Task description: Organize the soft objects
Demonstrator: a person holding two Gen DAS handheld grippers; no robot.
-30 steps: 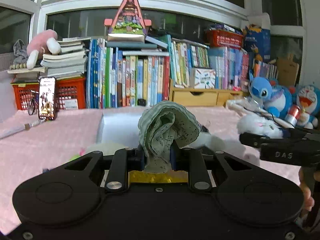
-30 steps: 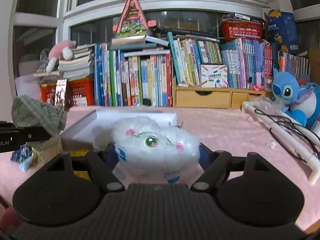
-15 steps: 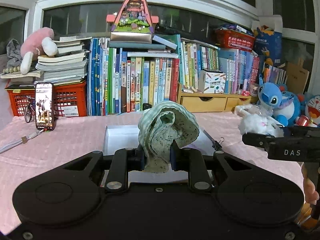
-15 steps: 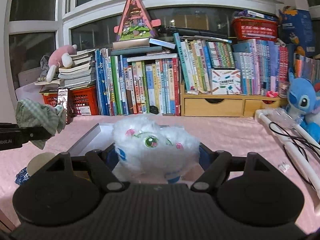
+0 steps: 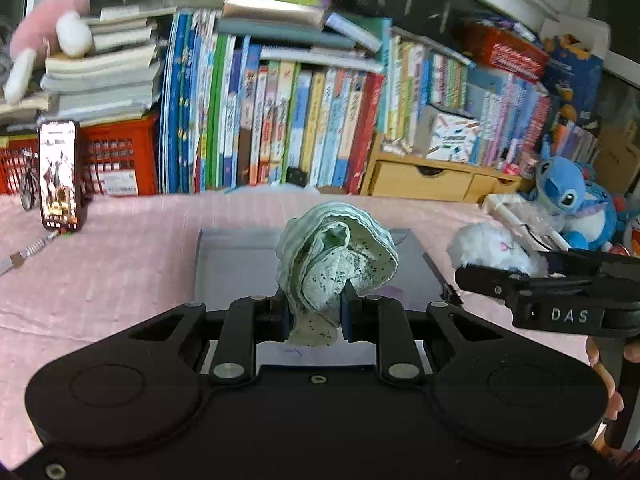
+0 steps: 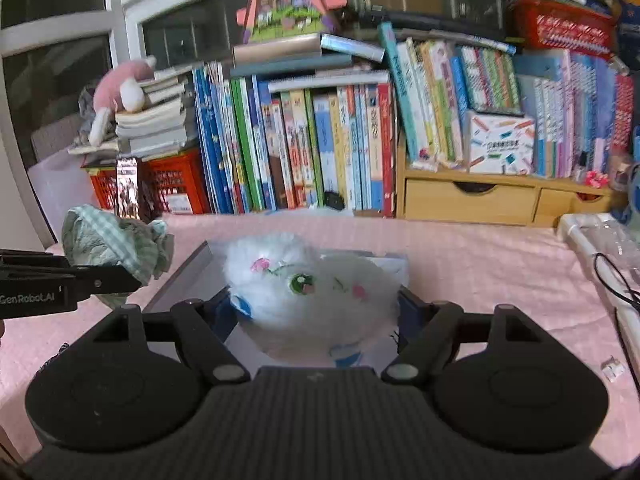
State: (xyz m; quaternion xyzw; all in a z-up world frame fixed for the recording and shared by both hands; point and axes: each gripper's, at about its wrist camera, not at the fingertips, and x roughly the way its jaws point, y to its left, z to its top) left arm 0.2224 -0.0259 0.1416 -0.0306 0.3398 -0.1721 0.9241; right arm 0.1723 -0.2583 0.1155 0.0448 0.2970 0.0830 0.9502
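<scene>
In the left wrist view, the left tool (image 5: 313, 312) is seen clamped on a crumpled green cloth (image 5: 334, 264), which is pinched at its lower end between the two fingers and bulges upward and forward of them. Directly ahead of and below the tool, a shallow grey box (image 5: 236, 264) is seen lying on the pink-covered desk (image 5: 120, 264). To the right of the tool, the right tool (image 5: 480, 280) is seen from the side, with a white fluffy plush (image 5: 488, 250) held at its tip. Farther ahead and to the left, a phone (image 5: 59, 174) is stood upright against a red basket (image 5: 120, 160); a row of books (image 5: 280, 120) is lined up beyond the desk, and a blue plush (image 5: 568, 204) is sat far to the right.

In the right wrist view, the right tool (image 6: 316, 312) is seen closed on the white fluffy plush (image 6: 312, 284), which fills the gap between the fingers and is held over the grey box (image 6: 188, 280). To the left, the left tool (image 6: 132, 278) is seen with the green cloth (image 6: 116, 240) gripped at its tip. A wooden drawer unit (image 6: 468, 200) is stood ahead and to the right.
</scene>
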